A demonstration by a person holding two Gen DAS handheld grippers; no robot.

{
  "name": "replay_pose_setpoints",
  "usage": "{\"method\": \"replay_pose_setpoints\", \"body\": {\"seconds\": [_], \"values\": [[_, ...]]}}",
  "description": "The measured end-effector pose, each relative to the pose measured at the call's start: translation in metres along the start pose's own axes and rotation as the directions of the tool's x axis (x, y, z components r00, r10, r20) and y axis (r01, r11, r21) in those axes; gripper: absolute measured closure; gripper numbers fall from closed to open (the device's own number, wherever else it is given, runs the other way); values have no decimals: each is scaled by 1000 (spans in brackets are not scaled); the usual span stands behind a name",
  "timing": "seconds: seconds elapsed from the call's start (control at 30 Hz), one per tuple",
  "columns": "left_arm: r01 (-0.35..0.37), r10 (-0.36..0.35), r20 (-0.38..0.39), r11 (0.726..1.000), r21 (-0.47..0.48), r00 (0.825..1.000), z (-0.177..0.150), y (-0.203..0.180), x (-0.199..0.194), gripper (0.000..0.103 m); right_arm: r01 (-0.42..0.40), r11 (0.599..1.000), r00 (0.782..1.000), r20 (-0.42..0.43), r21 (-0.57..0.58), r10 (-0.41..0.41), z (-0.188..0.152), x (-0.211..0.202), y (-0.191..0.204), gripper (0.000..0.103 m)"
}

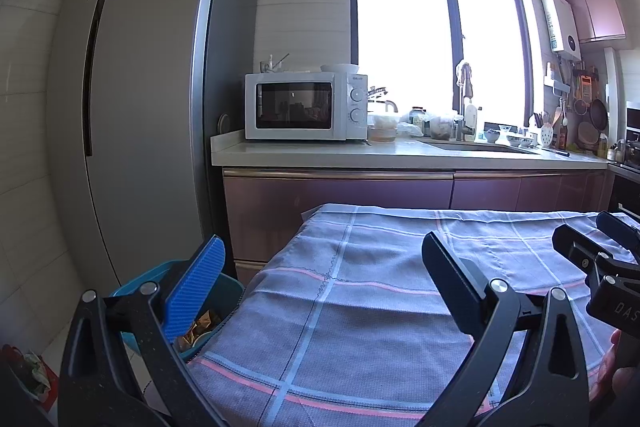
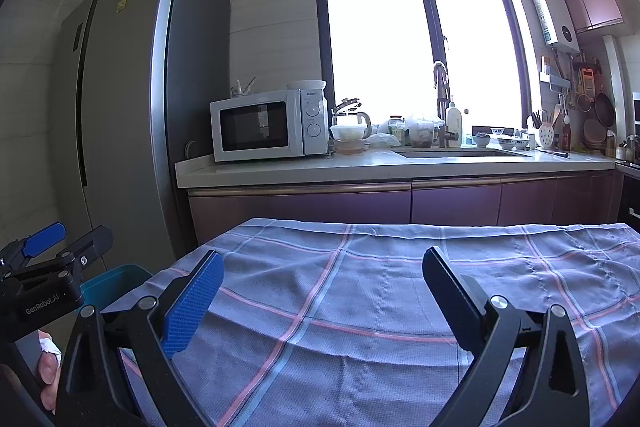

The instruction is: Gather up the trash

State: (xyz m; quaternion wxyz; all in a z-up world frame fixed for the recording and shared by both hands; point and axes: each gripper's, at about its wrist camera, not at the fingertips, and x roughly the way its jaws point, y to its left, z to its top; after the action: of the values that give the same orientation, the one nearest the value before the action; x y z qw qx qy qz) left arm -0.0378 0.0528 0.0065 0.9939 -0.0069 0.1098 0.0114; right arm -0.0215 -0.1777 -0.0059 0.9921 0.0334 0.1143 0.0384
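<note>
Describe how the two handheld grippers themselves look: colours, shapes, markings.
Both are matte black frames with silver pivot bolts and two long, flat, splayed fingers. On the left gripper and the right gripper alike, one finger carries a ribbed blue pad and the other looks plain black. The left gripper's body reads "GenRobot.AI" in white.

Black left gripper (image 1: pixel 324 291) and right gripper (image 2: pixel 322 301), 1 blue ribbed pad (image 2: pixel 192 307) each, silver screws.
</note>
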Motion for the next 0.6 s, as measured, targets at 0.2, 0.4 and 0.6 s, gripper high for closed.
{"method": "replay_pose_setpoints", "body": {"seconds": [0.2, 0.4, 0.6], "values": [[-4, 4, 1, 1000, 2, 1000, -1, 0, 1, 6, 2, 1000, 1000, -2, 2, -2, 0, 1, -2, 7], [-6, 6, 2, 1000, 4, 1000, -3, 0, 2, 6, 3, 1000, 1000, -2, 3, -3, 1, 2, -2, 7], [-7, 7, -1, 1000, 6, 1000, -3, -1, 2, 6, 2, 1000, 1000, -4, 7, -2, 0, 2, -3, 7]]}}
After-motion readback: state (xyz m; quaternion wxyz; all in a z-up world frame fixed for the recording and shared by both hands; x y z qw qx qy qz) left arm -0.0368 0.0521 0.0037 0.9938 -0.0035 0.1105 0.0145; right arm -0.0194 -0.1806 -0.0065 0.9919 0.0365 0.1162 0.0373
